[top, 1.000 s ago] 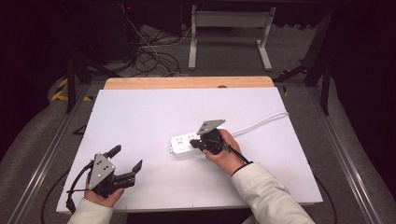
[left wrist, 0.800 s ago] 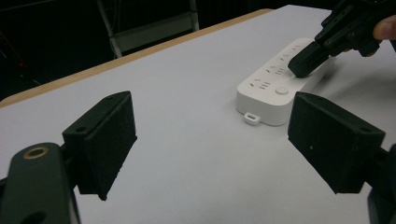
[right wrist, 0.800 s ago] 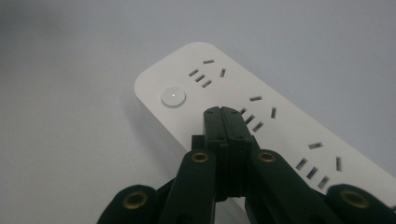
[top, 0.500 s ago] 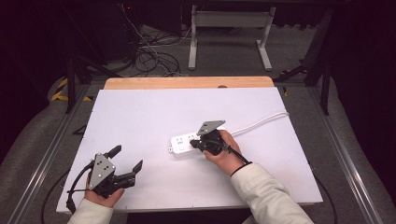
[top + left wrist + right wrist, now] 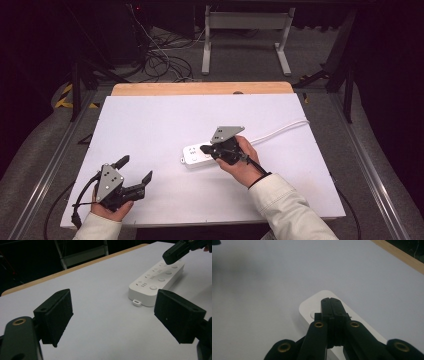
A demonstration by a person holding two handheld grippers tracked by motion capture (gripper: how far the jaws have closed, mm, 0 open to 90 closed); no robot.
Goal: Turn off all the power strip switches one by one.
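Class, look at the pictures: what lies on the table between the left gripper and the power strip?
Nothing: in the high view, only bare white tabletop lies between the left gripper and the power strip.

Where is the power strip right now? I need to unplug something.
In the high view the power strip lies right of the table's centre, under the shut right gripper.

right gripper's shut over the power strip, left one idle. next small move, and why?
Probably lower the right gripper straight down so its closed tip presses a switch button on the power strip. Its jaws are shut with nothing between them and sit just above the strip's button end, apparently not touching. The left gripper rests open near the table's front edge, apart from the strip.
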